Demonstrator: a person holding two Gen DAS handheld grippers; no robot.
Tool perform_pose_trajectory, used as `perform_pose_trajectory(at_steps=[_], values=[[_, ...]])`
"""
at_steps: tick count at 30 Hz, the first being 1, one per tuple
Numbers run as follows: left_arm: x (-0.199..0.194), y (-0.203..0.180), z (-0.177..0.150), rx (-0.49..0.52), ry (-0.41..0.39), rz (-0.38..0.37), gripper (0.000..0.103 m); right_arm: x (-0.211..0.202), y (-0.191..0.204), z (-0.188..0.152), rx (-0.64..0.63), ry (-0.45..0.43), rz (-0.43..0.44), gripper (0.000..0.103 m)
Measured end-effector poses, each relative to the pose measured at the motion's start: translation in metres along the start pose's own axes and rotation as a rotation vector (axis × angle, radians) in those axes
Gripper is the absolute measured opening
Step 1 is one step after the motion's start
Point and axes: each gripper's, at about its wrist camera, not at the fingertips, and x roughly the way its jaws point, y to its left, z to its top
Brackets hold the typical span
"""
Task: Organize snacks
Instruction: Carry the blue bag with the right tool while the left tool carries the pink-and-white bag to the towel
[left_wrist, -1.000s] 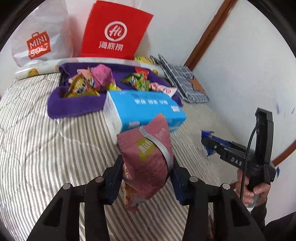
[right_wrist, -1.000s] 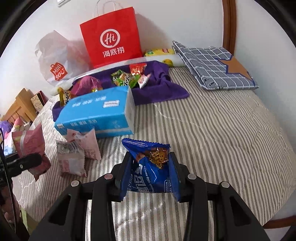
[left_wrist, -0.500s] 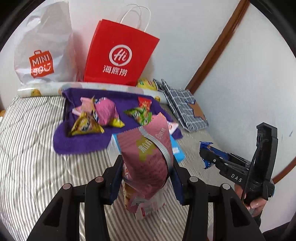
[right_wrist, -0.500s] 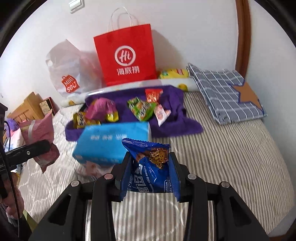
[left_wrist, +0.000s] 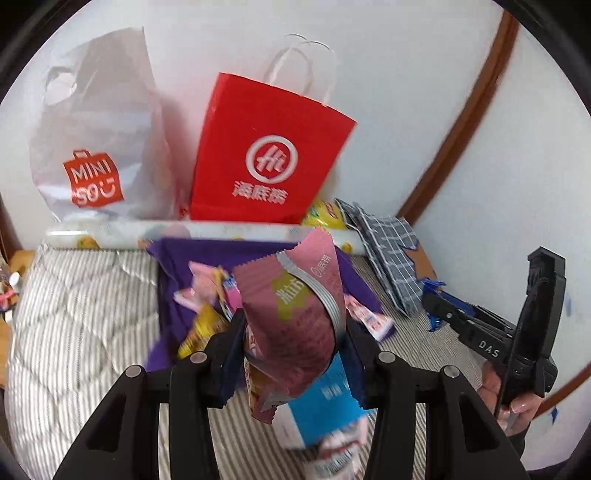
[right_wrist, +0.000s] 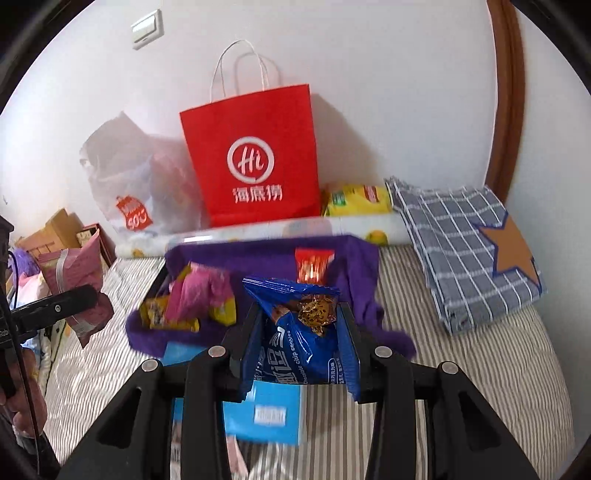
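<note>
Both grippers, left (left_wrist: 291, 354) clenching a pink snack packet (left_wrist: 295, 310) and right (right_wrist: 301, 341) a blue cookie packet (right_wrist: 299, 332), have risen toward the purple cloth (right_wrist: 354, 273) at the bed's far edge; both packets seem bound there.

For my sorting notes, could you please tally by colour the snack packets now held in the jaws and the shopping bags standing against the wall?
Pink snack packet: 1
Blue snack packet: 1
Red paper bag: 1
White plastic bag: 1
Total: 4
</note>
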Motion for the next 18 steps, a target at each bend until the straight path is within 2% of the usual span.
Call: perform_pose_trajectory(at_steps=[10,18], values=[[0.035,0.023,0.048,-0.036,-0.008,0.058,0.045,0.051,-0.007,0.035,0.031,0.014,0.031,0.039],[0.080,0.038,0.070,-0.045,0.004,0.084,0.045,0.093,-0.013,0.035,0.026,0.067,0.042,0.039]])
